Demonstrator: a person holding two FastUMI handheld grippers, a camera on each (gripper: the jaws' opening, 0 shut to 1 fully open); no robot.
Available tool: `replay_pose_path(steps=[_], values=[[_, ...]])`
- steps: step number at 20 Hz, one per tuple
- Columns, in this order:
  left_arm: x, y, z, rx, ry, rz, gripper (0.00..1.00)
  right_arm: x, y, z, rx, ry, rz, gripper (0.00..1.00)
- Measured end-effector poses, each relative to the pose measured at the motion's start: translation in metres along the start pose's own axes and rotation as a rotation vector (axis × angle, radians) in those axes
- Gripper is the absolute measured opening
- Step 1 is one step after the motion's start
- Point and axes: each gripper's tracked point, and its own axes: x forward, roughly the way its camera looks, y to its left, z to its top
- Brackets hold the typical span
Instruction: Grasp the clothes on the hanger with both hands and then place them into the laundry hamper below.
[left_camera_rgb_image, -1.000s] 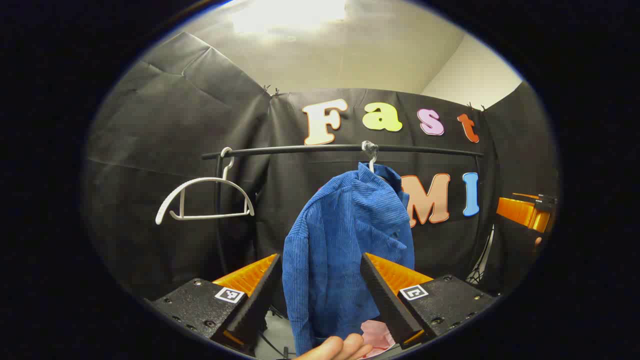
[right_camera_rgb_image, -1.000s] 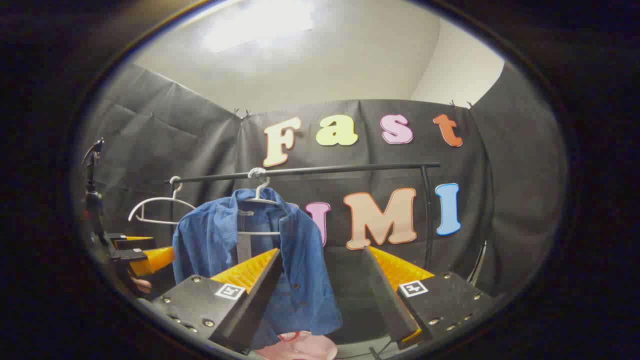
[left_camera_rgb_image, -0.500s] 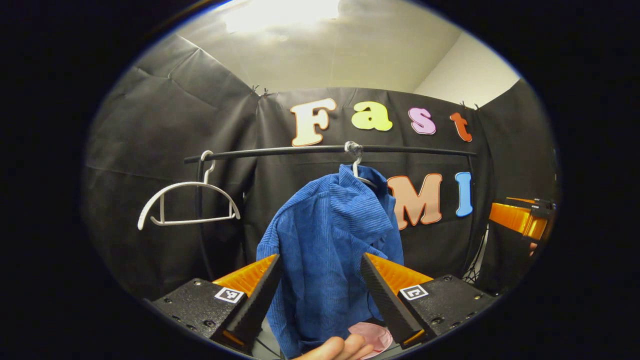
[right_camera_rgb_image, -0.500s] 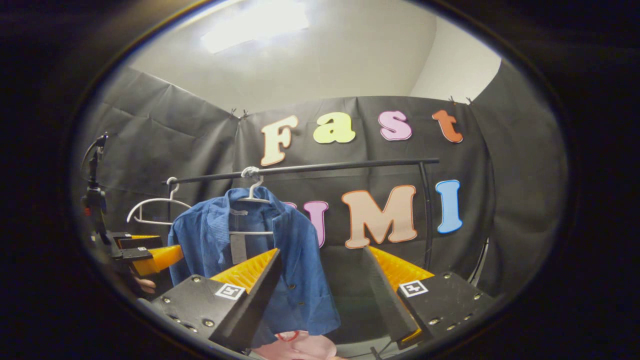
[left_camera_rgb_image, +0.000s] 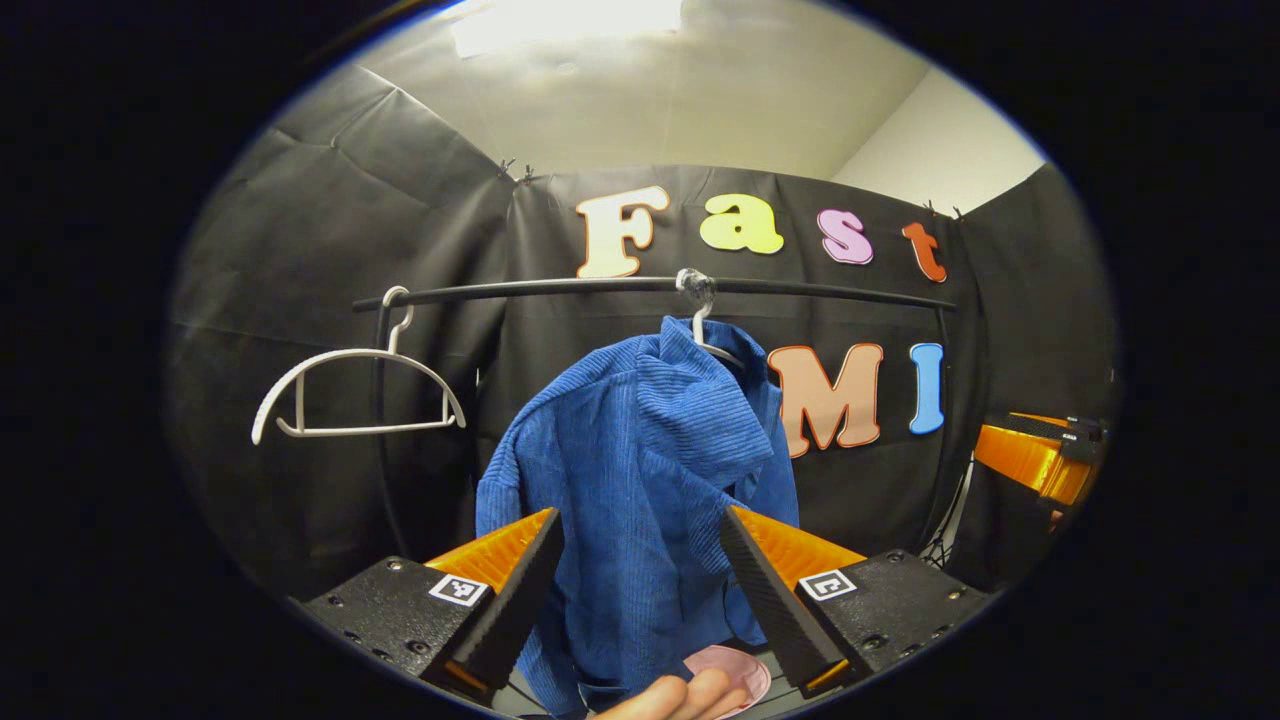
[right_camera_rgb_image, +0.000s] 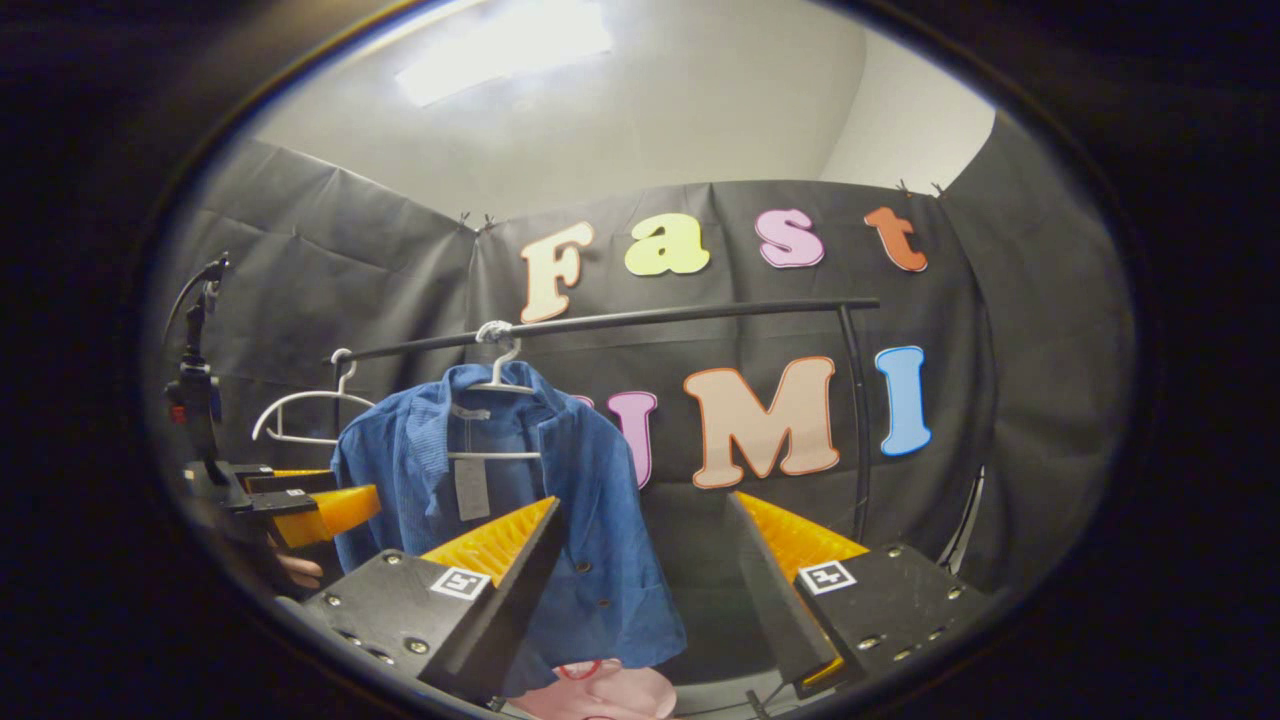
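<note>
The blue corduroy jacket (left_camera_rgb_image: 640, 480) hangs lengthwise straight down from a white hanger (left_camera_rgb_image: 712, 340) hooked on the black rail (left_camera_rgb_image: 560, 288), collar at the top and hem toward the floor. In the right gripper view the jacket (right_camera_rgb_image: 560, 500) shows its open front, with buttons down one edge and a tag below the collar. A second, bare white hanger (left_camera_rgb_image: 350, 395) hangs on the rail well to the jacket's side.

Compared with a second ago, the jacket sits larger and more centred between the fingers in the left gripper view, and the rail stands higher in the right gripper view.

The left gripper (left_camera_rgb_image: 640, 580) is level and aimed at the jacket's side, jaws spread, touching nothing; a fingertip (left_camera_rgb_image: 690, 695) of the holding hand shows below. The right gripper (right_camera_rgb_image: 645, 575) faces the jacket's front edge, jaws spread as well. Something pink (right_camera_rgb_image: 600, 690) lies below the jacket's hem.
</note>
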Motion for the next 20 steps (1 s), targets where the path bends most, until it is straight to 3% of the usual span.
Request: replay_pose_path(steps=[12, 13, 20], values=[[0.042, -0.042, -0.038, 0.009, 0.068, -0.025, 0.97, 0.016, -0.018, -0.015, 0.017, 0.047, -0.009, 0.94], [0.047, -0.043, -0.04, 0.01, 0.069, -0.015, 0.98, 0.017, -0.019, -0.016, 0.015, 0.048, -0.012, 0.99], [0.075, -0.02, -0.059, 0.029, 0.082, 0.148, 0.98, 0.034, -0.019, -0.021, -0.007, 0.035, 0.002, 0.94]])
